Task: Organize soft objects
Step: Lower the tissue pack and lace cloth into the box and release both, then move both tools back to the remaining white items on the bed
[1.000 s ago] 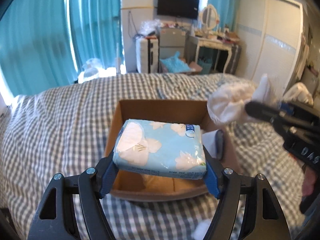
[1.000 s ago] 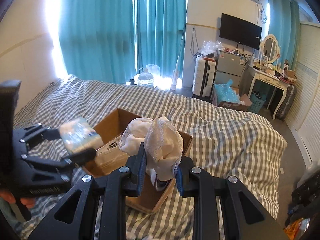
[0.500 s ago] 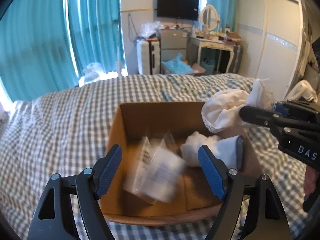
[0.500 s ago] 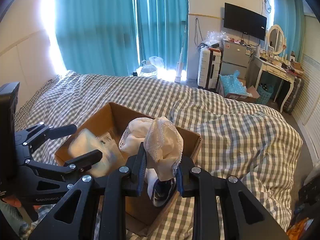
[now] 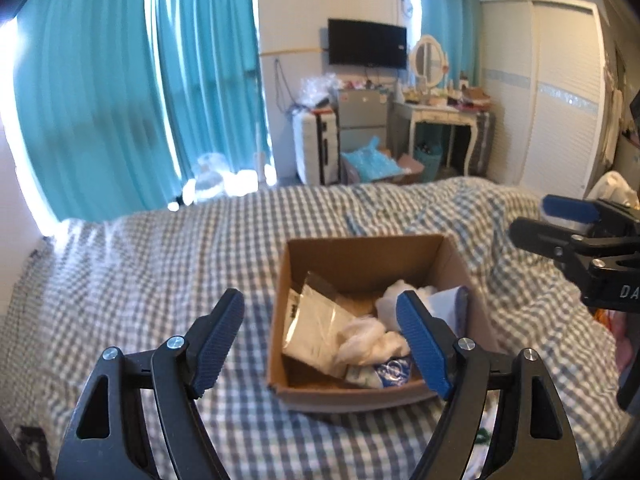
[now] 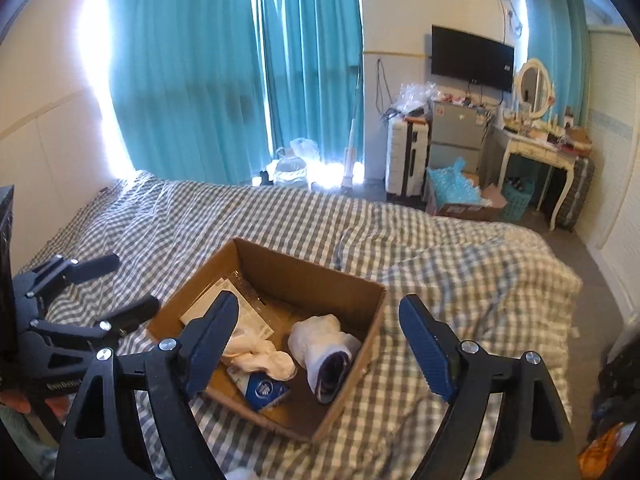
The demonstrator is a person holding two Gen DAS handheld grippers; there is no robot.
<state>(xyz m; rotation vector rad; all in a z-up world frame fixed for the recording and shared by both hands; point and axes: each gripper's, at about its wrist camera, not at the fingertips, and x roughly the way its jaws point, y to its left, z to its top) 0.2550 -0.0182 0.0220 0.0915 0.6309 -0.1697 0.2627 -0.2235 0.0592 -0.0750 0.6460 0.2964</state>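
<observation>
Hovering above cardboard box [image 6: 352,280] on bed [image 6: 460,264], right gripper [image 6: 332,344] fingers just opened, empty; left gripper [image 5: 320,340] open, empty. Lifting clear before next soft item.

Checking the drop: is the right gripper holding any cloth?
No: the right gripper is open and empty; white cloth lies in the cardboard box.

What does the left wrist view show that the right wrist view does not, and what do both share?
Only the left wrist view shows the white wardrobe and the right gripper from the side, with nothing between its fingers. Only the right wrist view shows the water jug by the curtains, the carpeted floor beyond the bed, and the left gripper from the side. Both show the cardboard box on the checked bedspread, holding white cloth and a rolled sock, plus the wall television.
</observation>
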